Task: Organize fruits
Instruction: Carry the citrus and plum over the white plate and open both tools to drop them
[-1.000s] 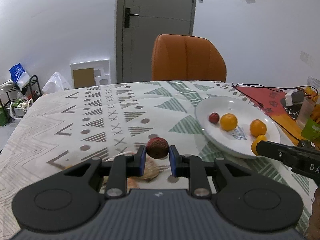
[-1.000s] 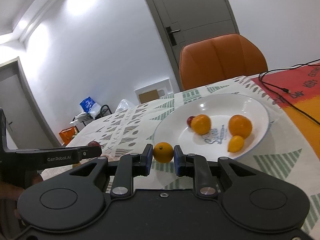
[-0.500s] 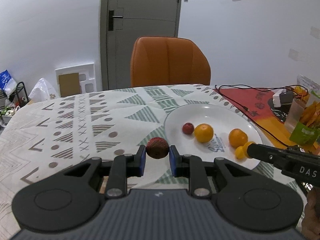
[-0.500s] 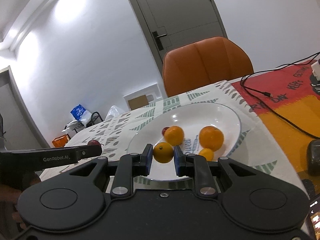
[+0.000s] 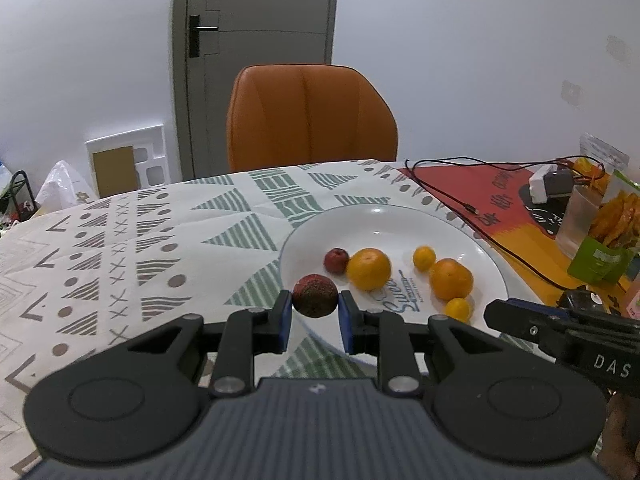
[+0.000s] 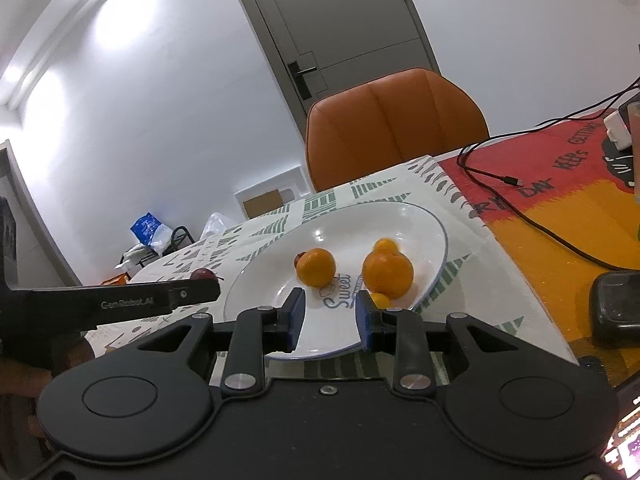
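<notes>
Dark red fruit [image 5: 314, 295], perhaps lychee, above plate [image 5: 494, 268] rim.

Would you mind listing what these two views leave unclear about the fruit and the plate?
- Left wrist view: near rim of the plate is hidden behind the left gripper, shut on the dark red fruit.
- Right wrist view: small red fruit is mostly hidden behind an orange; right gripper open.

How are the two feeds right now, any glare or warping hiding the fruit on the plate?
Left wrist view: sharp and evenly lit, only small highlights on the plate, fisheye bending at the edges. Right wrist view: tilted, ceiling light glare on the wall upper left, the fruit still clear.
</notes>
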A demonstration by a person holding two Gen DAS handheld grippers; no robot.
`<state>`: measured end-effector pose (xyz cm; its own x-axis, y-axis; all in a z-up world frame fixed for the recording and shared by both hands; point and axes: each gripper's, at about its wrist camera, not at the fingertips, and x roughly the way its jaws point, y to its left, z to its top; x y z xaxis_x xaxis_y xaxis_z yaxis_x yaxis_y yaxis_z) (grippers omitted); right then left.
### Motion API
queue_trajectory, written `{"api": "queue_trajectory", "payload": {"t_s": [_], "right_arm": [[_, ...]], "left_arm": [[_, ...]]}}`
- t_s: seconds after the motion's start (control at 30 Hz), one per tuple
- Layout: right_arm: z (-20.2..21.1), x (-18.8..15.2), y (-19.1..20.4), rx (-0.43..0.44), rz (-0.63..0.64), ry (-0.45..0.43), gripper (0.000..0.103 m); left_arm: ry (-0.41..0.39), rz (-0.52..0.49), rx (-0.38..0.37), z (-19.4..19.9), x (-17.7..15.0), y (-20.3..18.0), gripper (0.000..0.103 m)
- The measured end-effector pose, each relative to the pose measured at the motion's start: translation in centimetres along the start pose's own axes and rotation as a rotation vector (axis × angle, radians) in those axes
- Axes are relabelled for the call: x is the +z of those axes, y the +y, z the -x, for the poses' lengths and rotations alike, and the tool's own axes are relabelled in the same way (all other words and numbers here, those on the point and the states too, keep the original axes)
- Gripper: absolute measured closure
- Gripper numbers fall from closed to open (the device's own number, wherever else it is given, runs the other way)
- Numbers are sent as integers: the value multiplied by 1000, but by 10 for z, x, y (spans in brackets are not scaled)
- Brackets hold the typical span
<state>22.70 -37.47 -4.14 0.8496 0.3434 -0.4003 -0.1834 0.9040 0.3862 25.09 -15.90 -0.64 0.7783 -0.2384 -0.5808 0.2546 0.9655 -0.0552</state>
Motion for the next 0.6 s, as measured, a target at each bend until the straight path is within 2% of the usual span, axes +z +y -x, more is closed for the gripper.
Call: {"api": "queue_trajectory", "payload": {"t_s": [0.4,0.6], "right_arm": [[11,2,-5,-17,-12,-12,74],[11,1,-1,-14,-4,-4,74]], "left_arm": [[-15,-13,-51,0,9,-18,79],[-26,9,-27,6,13,-13,74]]}}
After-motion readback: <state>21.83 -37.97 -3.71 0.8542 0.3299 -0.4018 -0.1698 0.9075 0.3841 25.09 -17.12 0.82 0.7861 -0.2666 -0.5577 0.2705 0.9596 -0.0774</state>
